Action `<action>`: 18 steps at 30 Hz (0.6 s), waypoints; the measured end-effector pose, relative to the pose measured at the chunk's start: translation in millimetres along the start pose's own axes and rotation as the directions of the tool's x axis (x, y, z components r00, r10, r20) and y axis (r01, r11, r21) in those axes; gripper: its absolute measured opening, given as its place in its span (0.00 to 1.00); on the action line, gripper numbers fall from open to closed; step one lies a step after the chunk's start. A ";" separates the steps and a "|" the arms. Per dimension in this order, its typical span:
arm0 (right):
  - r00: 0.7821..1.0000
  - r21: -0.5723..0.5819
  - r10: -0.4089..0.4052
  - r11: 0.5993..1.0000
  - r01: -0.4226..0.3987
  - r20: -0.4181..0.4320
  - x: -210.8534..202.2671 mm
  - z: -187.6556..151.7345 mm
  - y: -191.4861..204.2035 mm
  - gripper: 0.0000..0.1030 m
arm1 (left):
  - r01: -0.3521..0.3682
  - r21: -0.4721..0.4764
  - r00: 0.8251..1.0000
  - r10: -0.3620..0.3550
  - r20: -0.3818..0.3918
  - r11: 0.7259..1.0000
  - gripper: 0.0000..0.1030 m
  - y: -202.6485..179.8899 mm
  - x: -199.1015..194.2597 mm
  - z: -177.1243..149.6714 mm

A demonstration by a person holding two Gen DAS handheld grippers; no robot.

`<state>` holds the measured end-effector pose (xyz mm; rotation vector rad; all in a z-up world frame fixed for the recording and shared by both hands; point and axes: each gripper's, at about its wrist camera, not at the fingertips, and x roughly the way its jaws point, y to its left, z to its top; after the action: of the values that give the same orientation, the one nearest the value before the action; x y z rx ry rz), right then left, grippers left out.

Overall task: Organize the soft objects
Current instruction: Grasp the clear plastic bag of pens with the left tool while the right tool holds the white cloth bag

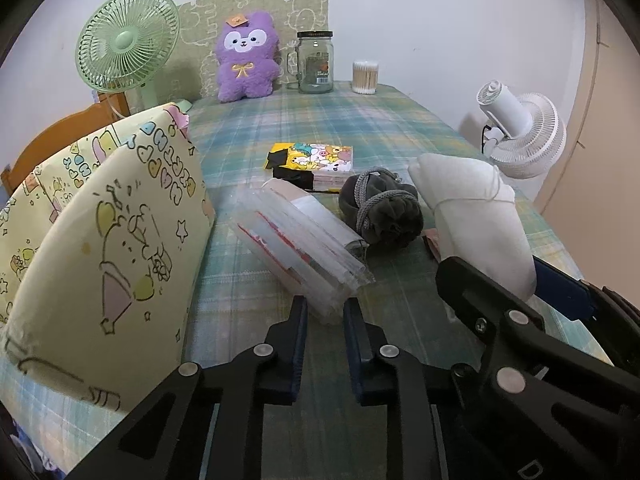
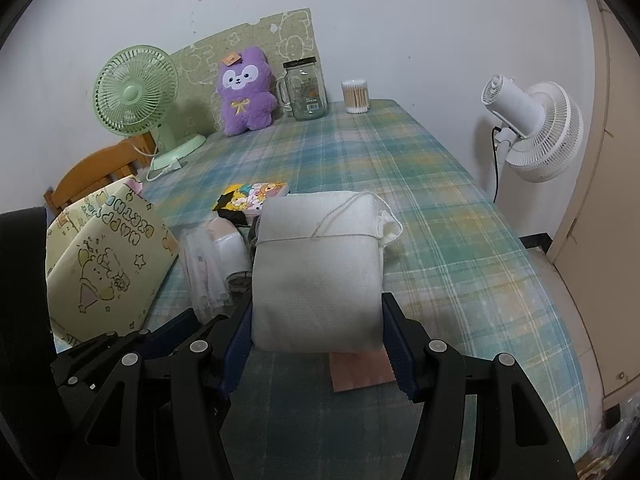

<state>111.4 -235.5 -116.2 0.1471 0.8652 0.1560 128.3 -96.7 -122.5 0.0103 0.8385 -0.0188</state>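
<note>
My right gripper (image 2: 316, 332) is shut on a white folded cloth bundle (image 2: 320, 272) tied with string and holds it above the plaid tablecloth (image 2: 440, 240); the bundle also shows in the left wrist view (image 1: 476, 216). My left gripper (image 1: 325, 312) is partly open, its tips at the near end of a clear plastic-wrapped pack (image 1: 304, 240), not clamped on it. A dark grey drawstring pouch (image 1: 380, 212) lies beside the pack. A yellow cartoon-print cushion (image 1: 100, 240) stands at the left. A purple plush toy (image 1: 246, 62) sits at the back.
A cartoon tissue pack (image 1: 316, 158) lies mid-table. A glass jar (image 1: 315, 62) and a cotton swab box (image 1: 365, 77) stand at the back. A green fan (image 1: 126, 44) is back left, a white fan (image 1: 524, 136) off the right edge. A brown card (image 2: 362, 372) lies under the bundle.
</note>
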 end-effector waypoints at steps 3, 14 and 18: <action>1.000 0.000 0.003 1.000 -0.003 0.007 -6.2 -2.3 1.8 0.61 | 0.005 0.006 1.000 -0.005 0.013 1.000 0.14 -0.8 -7.3 -2.5; 1.000 0.000 0.000 1.000 0.000 0.025 -27.8 -13.8 8.8 0.61 | 0.027 0.014 1.000 -0.027 0.012 1.000 0.28 -3.4 -28.6 -15.5; 1.000 0.001 0.000 1.000 0.000 0.025 -29.6 -15.6 8.1 0.61 | 0.026 0.003 1.000 -0.026 -0.007 1.000 0.42 -3.0 -26.8 -18.4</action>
<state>80.0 -232.3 -102.6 0.1499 0.8408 0.1537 96.7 -99.1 -114.8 0.0018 0.8452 -0.0448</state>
